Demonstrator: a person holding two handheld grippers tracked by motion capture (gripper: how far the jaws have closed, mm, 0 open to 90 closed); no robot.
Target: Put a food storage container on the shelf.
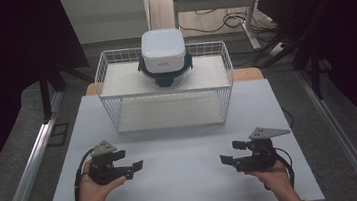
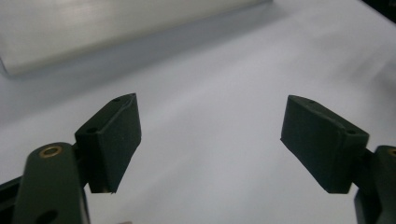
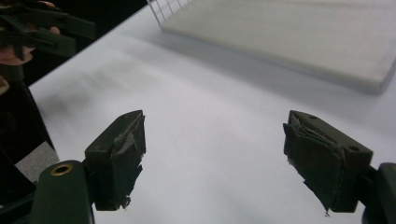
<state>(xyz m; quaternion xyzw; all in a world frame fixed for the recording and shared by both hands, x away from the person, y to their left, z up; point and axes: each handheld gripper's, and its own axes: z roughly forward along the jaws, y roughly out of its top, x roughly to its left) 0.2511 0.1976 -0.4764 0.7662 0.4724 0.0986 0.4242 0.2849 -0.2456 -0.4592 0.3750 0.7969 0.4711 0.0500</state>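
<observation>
Left gripper (image 1: 134, 168) spread wide, nothing between jaws, low over table (image 1: 185, 180). Right gripper (image 1: 229, 161) same deal: jaws wide apart, empty, pads (image 3: 126, 154) looking kinda frayed. Grippers point toward each other, well apart, bare table between them. Wire basket (image 1: 165, 89) well beyond both, at far end of table. White container (image 1: 163, 52) sits on top of basket, nowhere near either gripper.

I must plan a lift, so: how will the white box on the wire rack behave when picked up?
The white box looks stiff, with glossy rounded sides, so probably slippery. It sits raised on a dark base atop the wire rack, so a push might tip it.
</observation>
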